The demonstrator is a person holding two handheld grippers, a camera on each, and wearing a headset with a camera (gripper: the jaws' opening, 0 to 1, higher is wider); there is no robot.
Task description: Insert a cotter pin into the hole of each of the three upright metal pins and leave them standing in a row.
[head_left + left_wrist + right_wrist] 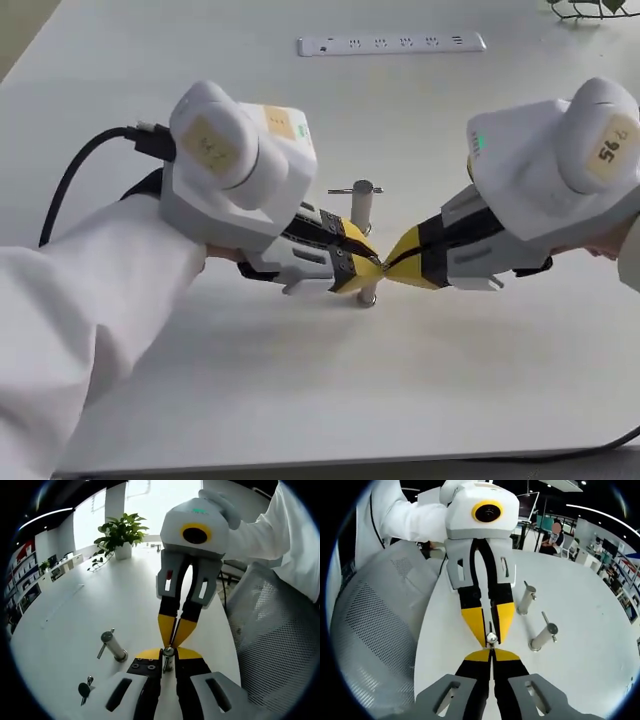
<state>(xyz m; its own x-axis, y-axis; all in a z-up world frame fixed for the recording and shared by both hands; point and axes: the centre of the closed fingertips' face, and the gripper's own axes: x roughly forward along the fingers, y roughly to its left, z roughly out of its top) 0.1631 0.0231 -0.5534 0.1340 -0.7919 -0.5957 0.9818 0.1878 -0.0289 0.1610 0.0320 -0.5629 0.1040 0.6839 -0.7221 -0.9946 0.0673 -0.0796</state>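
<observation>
Gripping the third metal pin (491, 638) with my left hand-held gripper (366, 266), jaws closed on its shaft, I have it upright on the counter (300, 400), long axis vertical, head up. My right hand-held gripper (491, 654) meets that pin's head with jaws pinched narrow; any cotter pin between them is too small to see. A sideways push could twist the pin and turn its hole off line, or tip it. Two finished pins (544, 637) stand near it, within reach of a stray swing.
</observation>
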